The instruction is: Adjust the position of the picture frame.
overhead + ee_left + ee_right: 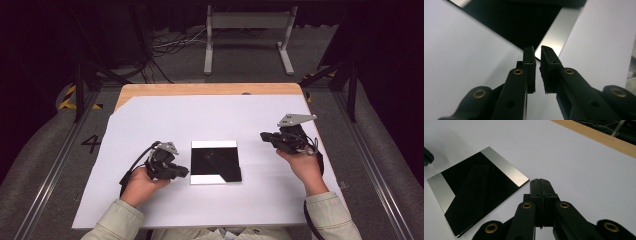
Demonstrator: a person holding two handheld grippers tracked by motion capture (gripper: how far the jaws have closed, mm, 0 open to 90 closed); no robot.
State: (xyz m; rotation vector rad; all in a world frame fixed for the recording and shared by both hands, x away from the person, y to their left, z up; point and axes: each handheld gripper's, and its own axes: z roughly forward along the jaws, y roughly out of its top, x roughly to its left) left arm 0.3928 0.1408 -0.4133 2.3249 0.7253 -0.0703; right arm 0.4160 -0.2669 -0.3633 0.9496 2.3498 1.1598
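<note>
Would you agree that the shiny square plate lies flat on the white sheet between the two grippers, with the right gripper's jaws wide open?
Not quite: the right gripper has its jaws shut together, as the right gripper view shows. The plate does lie flat on the white sheet between the grippers.

Black left tool [181,171], right tool [263,135]; brass rivets; trailing cables; beige sleeves.

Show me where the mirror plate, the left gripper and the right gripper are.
mirror plate [215,162]: high view, middle of its dark reflecting face.
left gripper [537,51]: left gripper view, the narrow gap between its fingertips.
right gripper [540,181]: right gripper view, the seam between its closed fingertips.
</note>
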